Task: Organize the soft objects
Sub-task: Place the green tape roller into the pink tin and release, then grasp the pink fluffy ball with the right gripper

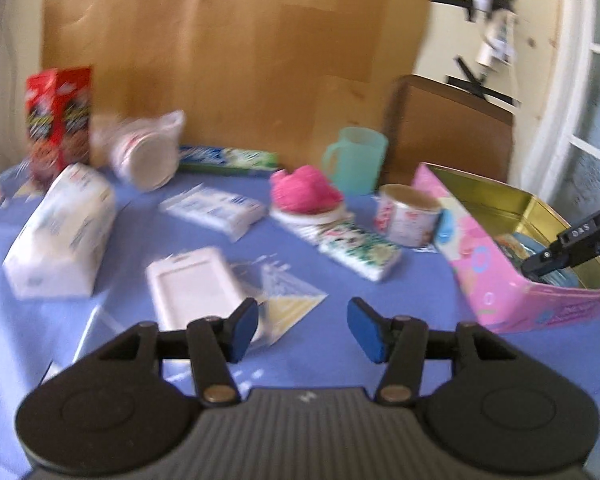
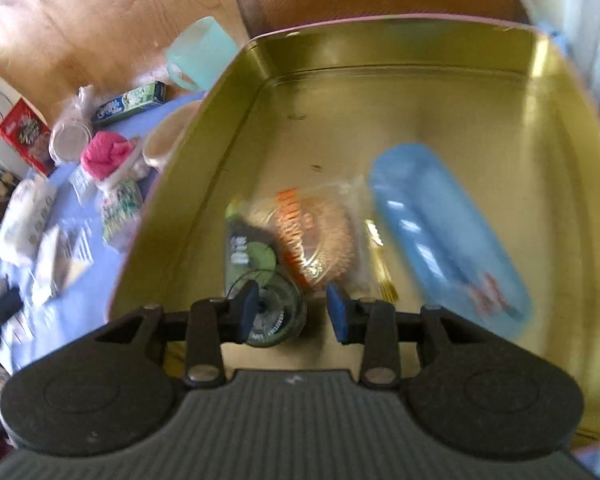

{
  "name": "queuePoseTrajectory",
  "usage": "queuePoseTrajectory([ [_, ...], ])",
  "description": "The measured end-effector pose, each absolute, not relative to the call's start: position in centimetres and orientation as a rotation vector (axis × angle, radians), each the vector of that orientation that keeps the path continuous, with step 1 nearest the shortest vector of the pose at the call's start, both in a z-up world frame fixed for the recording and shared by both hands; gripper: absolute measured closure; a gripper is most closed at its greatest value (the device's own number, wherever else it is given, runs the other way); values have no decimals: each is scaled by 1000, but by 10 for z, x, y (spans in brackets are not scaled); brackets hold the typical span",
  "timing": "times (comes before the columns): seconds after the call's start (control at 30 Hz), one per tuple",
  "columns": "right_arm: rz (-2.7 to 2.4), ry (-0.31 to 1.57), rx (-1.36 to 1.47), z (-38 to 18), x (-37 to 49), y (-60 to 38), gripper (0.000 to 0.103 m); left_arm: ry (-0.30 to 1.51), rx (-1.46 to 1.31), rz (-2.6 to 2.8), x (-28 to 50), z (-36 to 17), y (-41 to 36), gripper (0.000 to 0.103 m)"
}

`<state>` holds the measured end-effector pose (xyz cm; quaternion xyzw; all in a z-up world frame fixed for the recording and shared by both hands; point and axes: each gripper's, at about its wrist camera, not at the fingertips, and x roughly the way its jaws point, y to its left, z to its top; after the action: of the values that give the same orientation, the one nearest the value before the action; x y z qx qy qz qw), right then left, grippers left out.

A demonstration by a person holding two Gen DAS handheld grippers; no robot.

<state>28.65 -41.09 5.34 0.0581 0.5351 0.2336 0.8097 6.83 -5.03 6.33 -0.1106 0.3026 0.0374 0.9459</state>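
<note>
In the left wrist view my left gripper (image 1: 302, 330) hangs open over the blue tablecloth (image 1: 380, 320), nothing between its blue pads. Just beyond it lie a clear bag with a pale yellow piece (image 1: 288, 300) and a white flat pack (image 1: 192, 288). A pink cloth (image 1: 304, 190) sits further back. In the right wrist view my right gripper (image 2: 292, 312) is over the gold inside of the pink tin (image 2: 380, 120), its jaws partly closed around a dark green round pack (image 2: 274, 316). Under it lie a bagged copper scourer (image 2: 320, 236) and a blue pouch (image 2: 448, 232).
A tissue pack (image 1: 60, 232), a flat wipes pack (image 1: 216, 208), a printed pack (image 1: 360, 254), a small printed can (image 1: 408, 214), a teal mug (image 1: 358, 160), a red carton (image 1: 58, 120) and a long box (image 1: 228, 159) crowd the table. The pink tin (image 1: 500, 280) stands at the right edge.
</note>
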Motion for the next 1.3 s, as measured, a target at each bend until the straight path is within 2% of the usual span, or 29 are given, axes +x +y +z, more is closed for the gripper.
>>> queuePoseTrajectory([
  [0.07, 479, 1109, 60, 63, 293, -395, 62, 615, -250, 101, 63, 59, -37, 52],
  [0.2, 450, 814, -67, 122, 270, -362, 61, 591, -273, 131, 51, 54, -15, 52],
  [0.3, 642, 690, -63, 147, 247, -306, 61, 603, -315, 137, 51, 47, -9, 52],
  [0.37, 732, 661, -118, 140, 239, -254, 54, 607, -341, 119, 50, 45, -8, 52],
  [0.43, 772, 678, -172, 120, 242, -206, 38, 610, -343, 121, 45, 44, -8, 52],
  [0.6, 666, 700, -312, 56, 280, -126, 36, 646, -310, 188, 36, 42, -9, 52],
  [0.63, 660, 738, -304, 48, 291, -128, 45, 651, -304, 194, 34, 41, -8, 52],
  [0.67, 657, 773, -277, 42, 295, -128, 58, 654, -299, 197, 34, 40, -8, 52],
  [0.73, 675, 755, -224, 50, 291, -142, 68, 659, -284, 206, 32, 40, -9, 52],
  [0.77, 711, 738, -191, 59, 281, -152, 69, 662, -280, 208, 33, 39, -9, 52],
  [0.93, 874, 663, -141, 84, 204, -214, 68, 696, -279, 213, 44, 33, -13, 52],
  [1.17, 900, 690, -192, 38, 116, -264, 66, 753, -264, 200, 52, 26, -29, 52],
  [1.3, 873, 634, -188, 29, 105, -275, 45, 757, -322, 73, 52, 38, -43, 51],
])
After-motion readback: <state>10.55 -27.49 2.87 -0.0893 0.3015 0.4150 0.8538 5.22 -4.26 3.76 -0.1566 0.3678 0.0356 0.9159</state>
